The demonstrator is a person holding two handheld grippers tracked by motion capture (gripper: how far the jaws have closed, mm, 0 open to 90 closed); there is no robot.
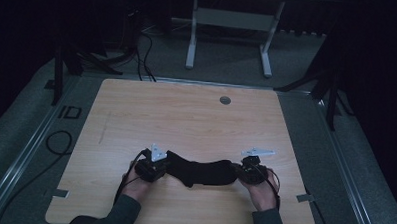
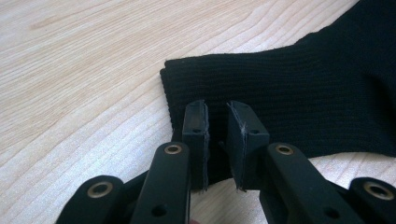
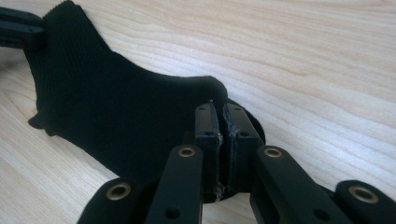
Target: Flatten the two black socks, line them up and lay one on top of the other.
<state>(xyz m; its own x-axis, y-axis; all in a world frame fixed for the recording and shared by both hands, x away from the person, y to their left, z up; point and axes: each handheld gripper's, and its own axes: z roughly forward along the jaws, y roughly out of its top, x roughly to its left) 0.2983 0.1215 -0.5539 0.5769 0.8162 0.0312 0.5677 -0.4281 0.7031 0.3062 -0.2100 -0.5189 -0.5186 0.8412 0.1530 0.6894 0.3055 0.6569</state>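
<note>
One black sock point(image 1: 204, 172) lies stretched flat across the near part of the tabletop point(image 1: 186, 116), cuff end toward the person's left, toe end toward the right. Tabletop is light wood grain with a small round grommet point(image 1: 225, 100) near the far edge; beyond it grey floor, a white table frame point(image 1: 229, 23) and dark surroundings (room is dim).

Both forearms come in from the near edge, hands low and level, one at each end of the sock. Left gripper point(image 2: 217, 135) sits over the ribbed cuff: jaws stand a small gap apart with cuff fabric at the gap, but I can't tell whether the pads press on it. Right gripper point(image 3: 222, 135) is at the toe end: jaws pressed nearly together, pinching the sock's edge between the pads. In the right gripper view the sock runs away from the jaws to the far left gripper at the cuff.
</note>
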